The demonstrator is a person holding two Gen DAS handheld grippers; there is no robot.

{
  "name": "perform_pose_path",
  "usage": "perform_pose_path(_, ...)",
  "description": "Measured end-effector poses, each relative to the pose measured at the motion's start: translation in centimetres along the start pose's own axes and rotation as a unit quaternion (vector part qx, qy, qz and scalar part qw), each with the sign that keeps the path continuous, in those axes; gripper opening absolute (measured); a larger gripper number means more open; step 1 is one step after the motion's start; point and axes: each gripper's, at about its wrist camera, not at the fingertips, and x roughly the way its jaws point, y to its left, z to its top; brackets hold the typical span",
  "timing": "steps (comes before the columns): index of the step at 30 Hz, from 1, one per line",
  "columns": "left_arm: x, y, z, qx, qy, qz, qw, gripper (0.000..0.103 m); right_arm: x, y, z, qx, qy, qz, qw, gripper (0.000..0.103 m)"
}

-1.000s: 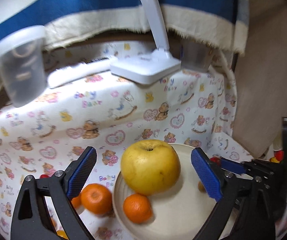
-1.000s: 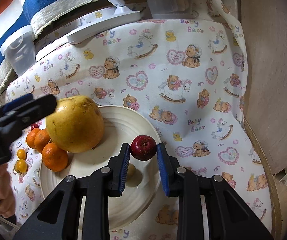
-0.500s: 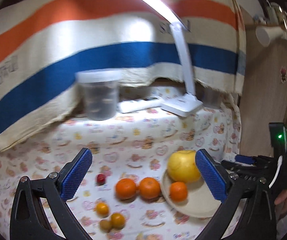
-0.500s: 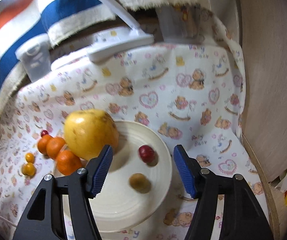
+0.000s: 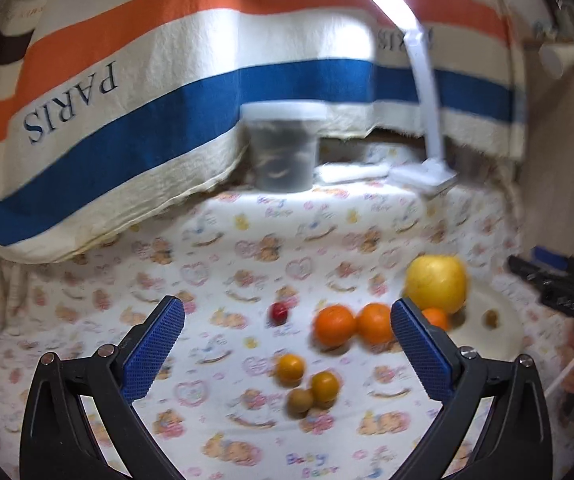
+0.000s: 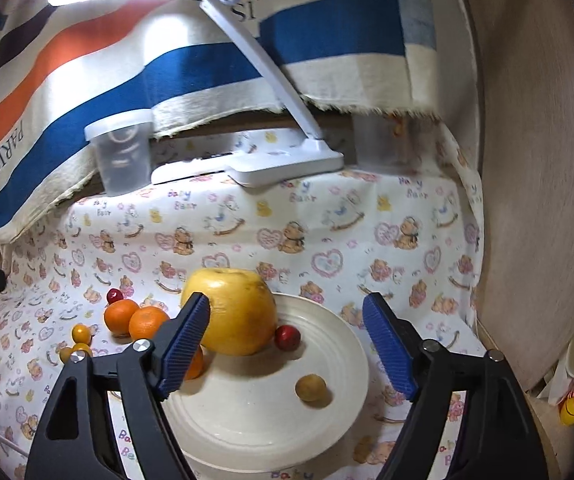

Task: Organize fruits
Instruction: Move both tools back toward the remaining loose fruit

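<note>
the striped cloth [image 6: 99,80] hanging at the far side is showing "paris", and the tablecloth [image 6: 367,240] is repeating "baby bear". the plate [image 6: 339,360] is carrying one big yellow fruit [image 6: 233,312], one small red fruit [image 6: 287,337], one brown fruit [image 6: 310,387] and one orange. left of it are lying two oranges [image 6: 135,318] and more small fruits. the right gripper [image 6: 287,344] is opening, gripping nothing; the left gripper [image 5: 287,356] is standing wide, empty
</note>
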Motion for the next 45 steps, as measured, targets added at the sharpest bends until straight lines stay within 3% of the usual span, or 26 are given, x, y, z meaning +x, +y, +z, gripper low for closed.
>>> perform_pose_path(1, 0.2, -0.1, -0.1, 0.003, 0.016, 0.019, 0.9997, 0.101, 0.0, 0.1, -0.1, -0.001, 0.001, 0.001, 1.0, 0.081)
perform_pose_path(3, 0.4, 0.0, -0.3, -0.002, 0.042, -0.006, 0.9991, 0.088, 0.2, 0.4, -0.2, 0.003, 0.005, 0.008, 1.0, 0.081)
perform_pose_path(5, 0.6, 0.1, -0.6, -0.005, 0.057, -0.007, 0.9983, 0.086, 0.3, 0.6, -0.4, 0.003, 0.008, 0.012, 1.0, 0.081)
perform_pose_path(10, 0.2, 0.3, -0.7, -0.004, 0.036, 0.003, 0.9993, 0.082, -0.6, 2.0, -0.1, -0.014, -0.001, -0.009, 1.0, 0.081)
perform_pose_path(13, 0.1, 0.7, -0.6, -0.014, 0.03, -0.007, 0.9994, 0.08, -2.6, 3.2, 1.0, 0.011, -0.014, 0.001, 1.0, 0.083)
perform_pose_path(16, -0.3, 1.4, -0.2, -0.024, 0.01, -0.012, 0.9996, 0.08, -3.8, 5.2, 2.3, 0.011, -0.013, 0.035, 0.999, 0.084)
perform_pose_path(20, -0.3, 2.2, -0.1, -0.026, -0.002, -0.017, 0.9995, 0.081, -4.5, 8.9, 3.6, -0.012, -0.029, 0.044, 0.999, 0.084)
perform_pose_path(23, 0.4, 2.8, -0.3, -0.029, 0.003, -0.004, 0.9996, 0.091, -3.9, 11.5, 4.0, -0.021, -0.036, 0.05, 0.998, 0.084)
perform_pose_path(25, 1.1, 3.4, -0.4, -0.041, 0.015, -0.003, 0.9991, 0.093, -2.6, 13.2, 3.9, -0.025, -0.032, 0.047, 0.998, 0.084)
perform_pose_path(32, 3.7, 5.3, -1.0, -0.057, 0.078, 0.041, 0.9945, 0.099, 2.7, 16.1, 1.5, -0.035, 0.033, 0.058, 0.997, 0.084)
perform_pose_path(35, 4.3, 6.0, -1.1, -0.062, 0.092, 0.056, 0.9922, 0.099, 4.5, 16.7, 0.1, -0.042, 0.076, 0.083, 0.993, 0.078)
perform_pose_path(45, 4.6, 7.5, -1.2, -0.089, 0.089, 0.062, 0.9901, 0.099, 7.9, 18.5, -3.0, -0.05, 0.175, 0.153, 0.971, 0.063)
